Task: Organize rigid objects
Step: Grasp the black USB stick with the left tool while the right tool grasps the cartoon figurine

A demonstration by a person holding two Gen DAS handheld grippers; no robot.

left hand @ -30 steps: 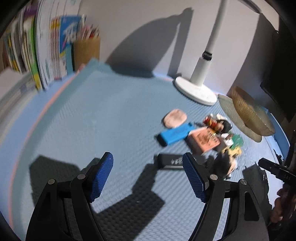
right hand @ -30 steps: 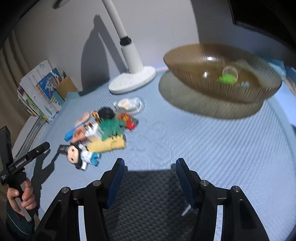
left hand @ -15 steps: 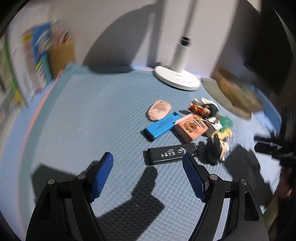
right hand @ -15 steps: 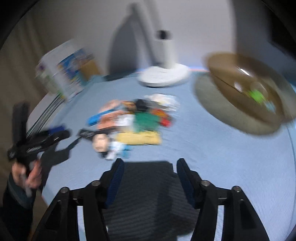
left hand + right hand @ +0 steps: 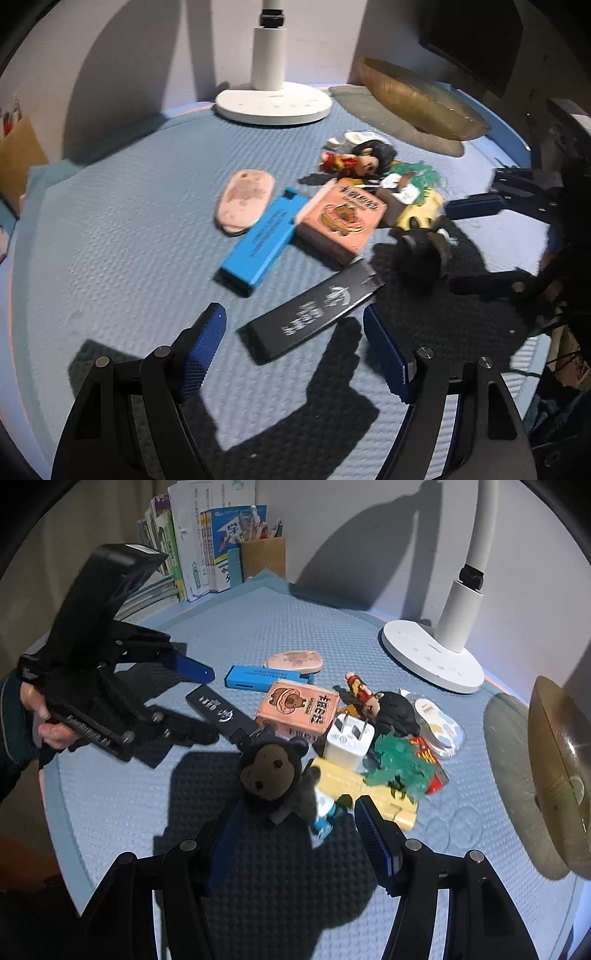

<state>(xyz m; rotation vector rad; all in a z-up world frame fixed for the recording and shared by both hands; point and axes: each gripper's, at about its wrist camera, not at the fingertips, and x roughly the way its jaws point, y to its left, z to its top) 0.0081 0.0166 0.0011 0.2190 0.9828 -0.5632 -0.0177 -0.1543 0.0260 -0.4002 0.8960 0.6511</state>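
Observation:
A heap of small objects lies on the blue mat. My left gripper [image 5: 295, 350] is open, with a flat black box [image 5: 314, 314] lying between and just ahead of its fingers. Beyond it lie a blue box [image 5: 266, 238], a pink oval case [image 5: 243, 201] and an orange box [image 5: 341, 218]. My right gripper [image 5: 295, 834] is open, its fingers on either side of a dark bear doll [image 5: 273, 775]. Behind the doll are a white plug [image 5: 349, 740], a yellow block [image 5: 365, 794], a green toy [image 5: 400, 768] and a black-haired figure [image 5: 395, 710].
A ribbed golden bowl [image 5: 417, 99] stands at the back right on a round mat. A white lamp base [image 5: 273, 103] stands at the back. Books [image 5: 192, 546] and a brown pen holder [image 5: 264, 555] line the far left edge.
Both grippers have swung toward the heap and moved in close. The black box now lies between the left fingers, the bear doll between the right ones. Both stay open.

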